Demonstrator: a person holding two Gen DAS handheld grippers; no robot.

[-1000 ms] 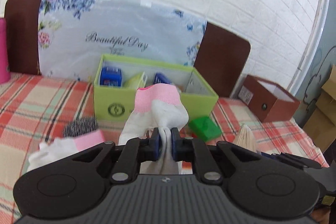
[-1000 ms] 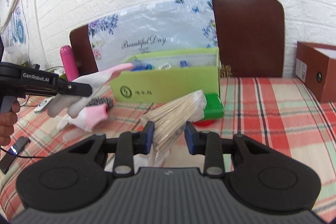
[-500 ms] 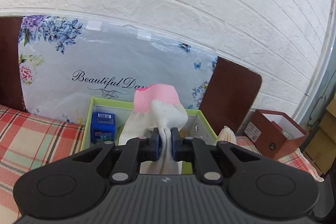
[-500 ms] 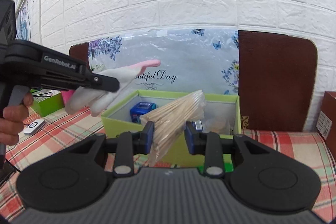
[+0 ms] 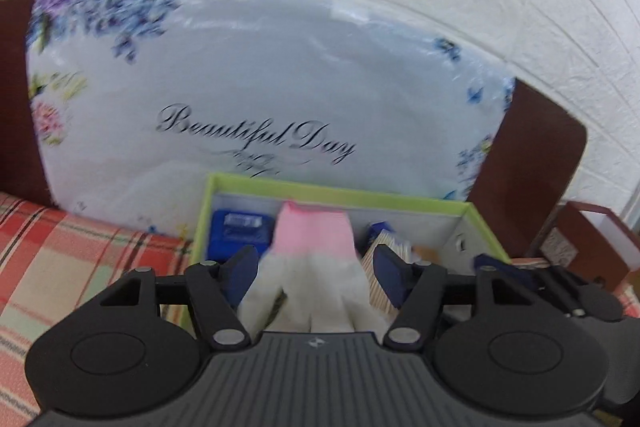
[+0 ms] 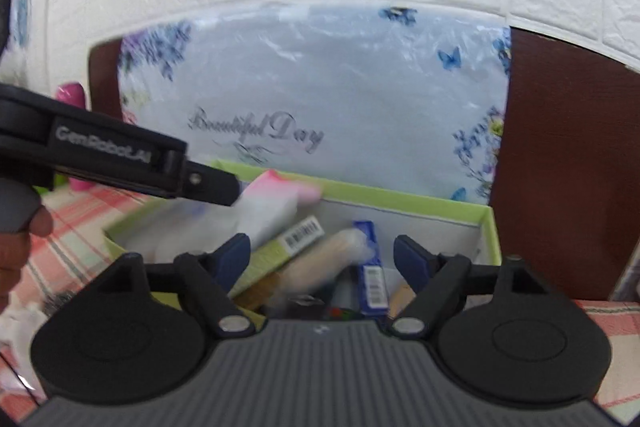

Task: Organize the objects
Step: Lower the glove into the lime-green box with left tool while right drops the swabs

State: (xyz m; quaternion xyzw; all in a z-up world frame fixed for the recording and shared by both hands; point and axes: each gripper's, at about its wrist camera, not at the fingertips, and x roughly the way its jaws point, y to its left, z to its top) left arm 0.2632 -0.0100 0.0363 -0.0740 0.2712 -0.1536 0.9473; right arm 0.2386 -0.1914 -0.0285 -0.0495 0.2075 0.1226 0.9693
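My left gripper [image 5: 316,271] hovers over the lime-green box [image 5: 340,193], its jaws opening. A white glove with a pink cuff [image 5: 312,255] hangs loose between the blue pads, which no longer press on it. My right gripper [image 6: 322,259] is over the same green box [image 6: 400,197], jaws also opening. The bundle of wooden sticks [image 6: 324,263] lies free below them, tilted into the box. In the right wrist view the left gripper [image 6: 224,189] reaches in from the left with the glove [image 6: 272,203] at its tip.
Inside the box lie a blue pack [image 6: 370,267], a green carton with a barcode [image 6: 296,239] and a blue box [image 5: 240,231]. A floral "Beautiful Day" panel [image 5: 260,87] and brown boards stand behind. A brown box [image 5: 592,243] sits right; a hand [image 6: 16,239] holds the left gripper.
Both grippers moved forward over the green box. Their jaws went from shut to wide apart, letting go of the glove and the stick bundle.
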